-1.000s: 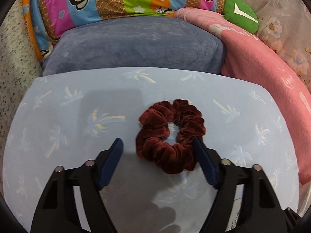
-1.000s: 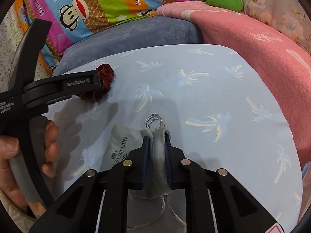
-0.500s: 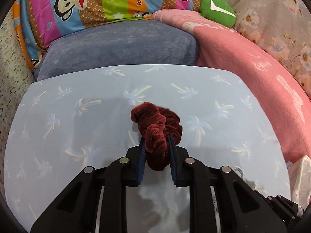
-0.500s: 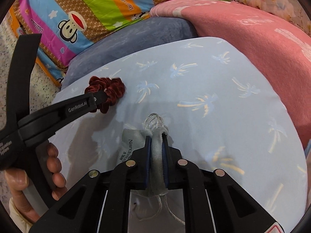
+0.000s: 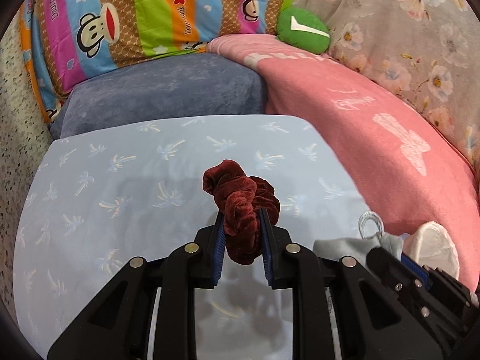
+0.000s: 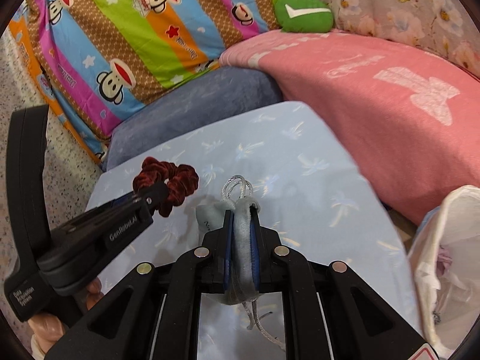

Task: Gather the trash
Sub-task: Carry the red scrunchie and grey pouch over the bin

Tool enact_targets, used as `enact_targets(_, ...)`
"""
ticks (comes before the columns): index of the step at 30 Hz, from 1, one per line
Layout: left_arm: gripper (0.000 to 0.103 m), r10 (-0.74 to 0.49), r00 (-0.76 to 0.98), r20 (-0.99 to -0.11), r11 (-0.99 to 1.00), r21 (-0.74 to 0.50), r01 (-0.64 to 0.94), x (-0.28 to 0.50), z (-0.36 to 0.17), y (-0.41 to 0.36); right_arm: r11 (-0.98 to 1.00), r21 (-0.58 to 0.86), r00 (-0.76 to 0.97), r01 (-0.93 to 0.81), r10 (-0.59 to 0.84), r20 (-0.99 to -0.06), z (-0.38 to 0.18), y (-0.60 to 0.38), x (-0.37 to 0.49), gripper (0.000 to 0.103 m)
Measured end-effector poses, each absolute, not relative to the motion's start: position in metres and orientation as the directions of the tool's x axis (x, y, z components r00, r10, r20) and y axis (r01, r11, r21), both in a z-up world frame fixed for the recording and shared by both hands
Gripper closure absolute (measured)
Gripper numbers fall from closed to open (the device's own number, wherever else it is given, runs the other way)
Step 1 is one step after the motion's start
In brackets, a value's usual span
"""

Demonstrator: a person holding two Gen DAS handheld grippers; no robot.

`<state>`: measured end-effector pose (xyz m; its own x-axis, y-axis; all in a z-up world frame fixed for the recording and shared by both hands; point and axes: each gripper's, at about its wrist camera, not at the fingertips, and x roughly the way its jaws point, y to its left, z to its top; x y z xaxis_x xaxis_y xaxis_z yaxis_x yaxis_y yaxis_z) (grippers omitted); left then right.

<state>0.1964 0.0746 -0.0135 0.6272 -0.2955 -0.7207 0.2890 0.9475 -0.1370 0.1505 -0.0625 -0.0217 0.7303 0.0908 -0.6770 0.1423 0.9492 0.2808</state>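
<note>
A dark red velvet scrunchie (image 5: 241, 207) is pinched between the blue pads of my left gripper (image 5: 241, 225), lifted above the pale blue palm-print pillow (image 5: 120, 186). From the right wrist view the same scrunchie (image 6: 168, 183) hangs at the tip of the left gripper (image 6: 144, 201). My right gripper (image 6: 241, 219) is shut on a small grey drawstring pouch (image 6: 243, 240), whose silver cord loop (image 6: 237, 187) sticks out ahead of the pads. That pouch (image 5: 354, 246) also shows low at the right of the left wrist view.
A white plastic bag (image 6: 444, 255) stands open at the right edge. Behind the pale blue pillow lie a grey-blue cushion (image 5: 168, 90), a pink blanket (image 5: 375, 138), a striped monkey-print quilt (image 5: 144, 18) and a green plush (image 5: 303, 30). A hand (image 6: 48, 327) holds the left gripper's handle.
My left gripper closed on the scrunchie and lifted it off the pillow. The right gripper rose with the pouch, and both shifted right, bringing the white bag into view.
</note>
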Motion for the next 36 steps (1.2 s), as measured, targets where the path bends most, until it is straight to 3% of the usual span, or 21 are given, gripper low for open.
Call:
enact_targets(15, 0.082, -0.396, 0.630, -0.667, 0.895, -0.130, 0.426, 0.125, 0.022, 0.006, 0.925, 0.286, 0.804, 0.249, -0.032, -0.594, 0.030, -0.150, 0.063, 0.093)
enact_targets(36, 0.082, -0.497, 0.576, -0.649, 0.796, -0.076, 0.601, 0.050, 0.037, -0.087, 0.864, 0.315, 0.814, 0.392, -0.167, -0.556, 0.043, -0.248, -0.031, 0.093)
